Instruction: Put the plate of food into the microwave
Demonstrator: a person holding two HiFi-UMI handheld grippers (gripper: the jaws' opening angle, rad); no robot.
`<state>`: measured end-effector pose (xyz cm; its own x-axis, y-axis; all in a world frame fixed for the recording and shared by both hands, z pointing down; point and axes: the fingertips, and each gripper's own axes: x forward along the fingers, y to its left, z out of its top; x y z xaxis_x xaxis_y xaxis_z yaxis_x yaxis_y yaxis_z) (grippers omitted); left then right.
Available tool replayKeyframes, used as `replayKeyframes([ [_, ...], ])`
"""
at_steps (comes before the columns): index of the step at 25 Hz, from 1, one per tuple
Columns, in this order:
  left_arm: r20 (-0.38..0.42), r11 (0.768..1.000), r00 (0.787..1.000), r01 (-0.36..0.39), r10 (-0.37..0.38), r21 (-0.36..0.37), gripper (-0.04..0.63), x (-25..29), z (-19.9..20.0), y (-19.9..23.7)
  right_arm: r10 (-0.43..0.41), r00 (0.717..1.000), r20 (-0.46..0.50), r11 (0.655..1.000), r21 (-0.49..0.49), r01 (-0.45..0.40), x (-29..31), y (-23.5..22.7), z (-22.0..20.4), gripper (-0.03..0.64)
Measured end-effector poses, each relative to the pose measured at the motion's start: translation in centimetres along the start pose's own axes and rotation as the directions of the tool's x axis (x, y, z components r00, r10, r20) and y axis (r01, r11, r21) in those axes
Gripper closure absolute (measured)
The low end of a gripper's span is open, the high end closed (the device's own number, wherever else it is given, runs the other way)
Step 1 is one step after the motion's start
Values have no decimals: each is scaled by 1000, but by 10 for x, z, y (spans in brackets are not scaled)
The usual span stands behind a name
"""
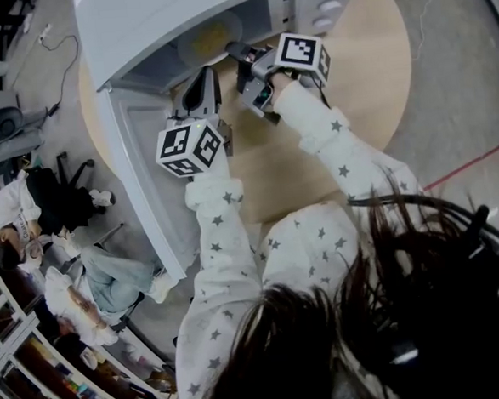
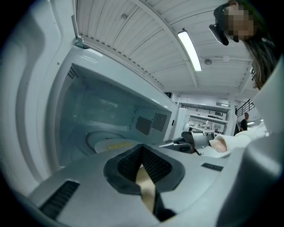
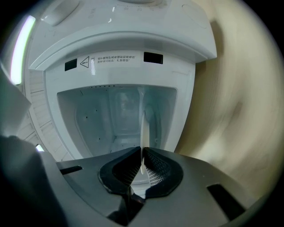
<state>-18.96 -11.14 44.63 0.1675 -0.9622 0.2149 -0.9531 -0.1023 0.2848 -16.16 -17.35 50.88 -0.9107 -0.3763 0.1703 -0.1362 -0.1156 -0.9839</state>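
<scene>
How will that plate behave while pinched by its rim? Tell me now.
The plate looks thin and rigid, so it should probably hold flat rather than flex. The right gripper pinches only its rim, so food weight may tip it. Its smooth glaze may slip between the pads; it likely chips if knocked against the microwave wall.

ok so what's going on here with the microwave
A person with a gripper in each hand is putting a plate of food into the open microwave on a round wooden table. The right gripper is clamped on the plate's rim, with the plate inside the cavity. The left gripper is shut and empty, by the opening.
</scene>
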Motion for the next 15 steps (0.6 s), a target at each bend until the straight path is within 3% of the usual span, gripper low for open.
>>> replayKeyframes([
  [8, -13, 999, 999, 30, -30, -15, 594, 5, -8, 4, -86, 996, -5, 994, -74, 85, 10, -11, 3, 597],
  [15, -21, 999, 999, 50, -50, -20, 594, 5, -12, 3, -75, 997, -32, 993, -97, 71, 16, -11, 1, 595],
])
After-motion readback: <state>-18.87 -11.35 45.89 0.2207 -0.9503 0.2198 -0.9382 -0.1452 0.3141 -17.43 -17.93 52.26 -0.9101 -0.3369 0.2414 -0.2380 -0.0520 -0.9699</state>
